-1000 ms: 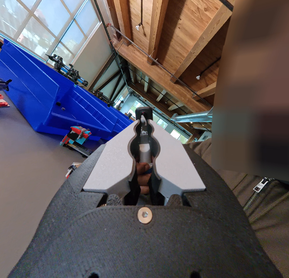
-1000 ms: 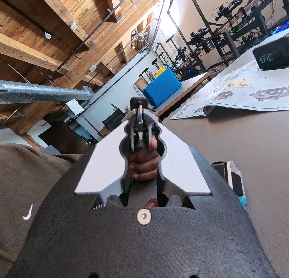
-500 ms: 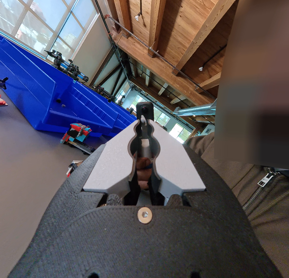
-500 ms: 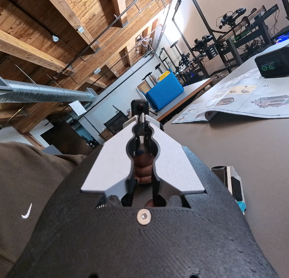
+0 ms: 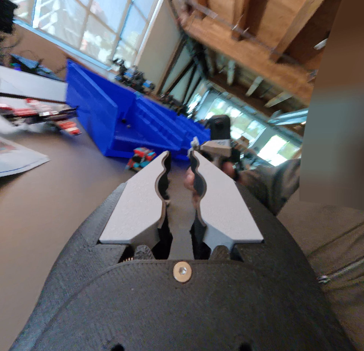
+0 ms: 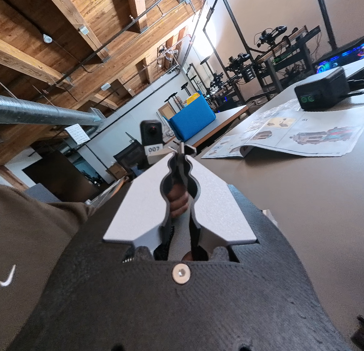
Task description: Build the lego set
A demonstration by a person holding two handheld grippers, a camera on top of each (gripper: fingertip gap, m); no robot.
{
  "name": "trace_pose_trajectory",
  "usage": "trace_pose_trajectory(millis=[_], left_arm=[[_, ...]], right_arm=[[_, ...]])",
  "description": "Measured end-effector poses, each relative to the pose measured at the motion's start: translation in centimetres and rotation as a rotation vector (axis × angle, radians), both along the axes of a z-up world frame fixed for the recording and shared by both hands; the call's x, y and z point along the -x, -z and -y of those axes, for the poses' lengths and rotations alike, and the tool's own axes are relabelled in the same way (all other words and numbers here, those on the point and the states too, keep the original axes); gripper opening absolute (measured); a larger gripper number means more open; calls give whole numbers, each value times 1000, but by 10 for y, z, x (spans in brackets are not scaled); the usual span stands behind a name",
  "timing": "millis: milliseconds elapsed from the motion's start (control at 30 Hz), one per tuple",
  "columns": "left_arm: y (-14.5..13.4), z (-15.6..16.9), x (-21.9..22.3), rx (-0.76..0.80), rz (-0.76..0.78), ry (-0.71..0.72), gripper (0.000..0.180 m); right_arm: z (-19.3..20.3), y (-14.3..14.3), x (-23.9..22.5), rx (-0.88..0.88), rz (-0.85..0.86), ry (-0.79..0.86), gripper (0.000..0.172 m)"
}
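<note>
Left wrist view: the left gripper [image 5: 179, 154] is found released, its fingers parted and empty where half a second ago they were nearly together. The right gripper [image 5: 194, 145] is seen just beyond, raised above the table [image 5: 59, 203], on which a brick model [image 5: 140, 158] rests.

Right wrist view: the right gripper's jaws, wider a second ago, are now clenched on a small grey piece [image 6: 182, 151], held above the table. A handover is indicated.

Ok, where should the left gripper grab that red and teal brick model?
Probably the model by its blocky body, across the shorter width, coming from above: it sits flat on the table, with the blue bin close behind. Blur hides finer detail.
</note>
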State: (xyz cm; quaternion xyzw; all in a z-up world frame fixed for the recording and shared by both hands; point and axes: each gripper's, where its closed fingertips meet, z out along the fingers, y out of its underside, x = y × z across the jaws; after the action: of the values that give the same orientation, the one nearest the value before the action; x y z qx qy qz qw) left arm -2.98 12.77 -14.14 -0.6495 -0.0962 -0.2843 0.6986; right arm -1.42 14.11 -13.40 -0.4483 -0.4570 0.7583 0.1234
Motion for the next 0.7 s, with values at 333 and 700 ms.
trace_pose_trajectory(millis=[333, 700], left_arm=[[101, 31, -3, 719, -376, -66, 26], [124, 33, -3, 977, -655, -96, 17]], right_arm=[[-7, 5, 2, -82, 6, 47, 6], [-5, 7, 0, -149, -10, 59, 6]])
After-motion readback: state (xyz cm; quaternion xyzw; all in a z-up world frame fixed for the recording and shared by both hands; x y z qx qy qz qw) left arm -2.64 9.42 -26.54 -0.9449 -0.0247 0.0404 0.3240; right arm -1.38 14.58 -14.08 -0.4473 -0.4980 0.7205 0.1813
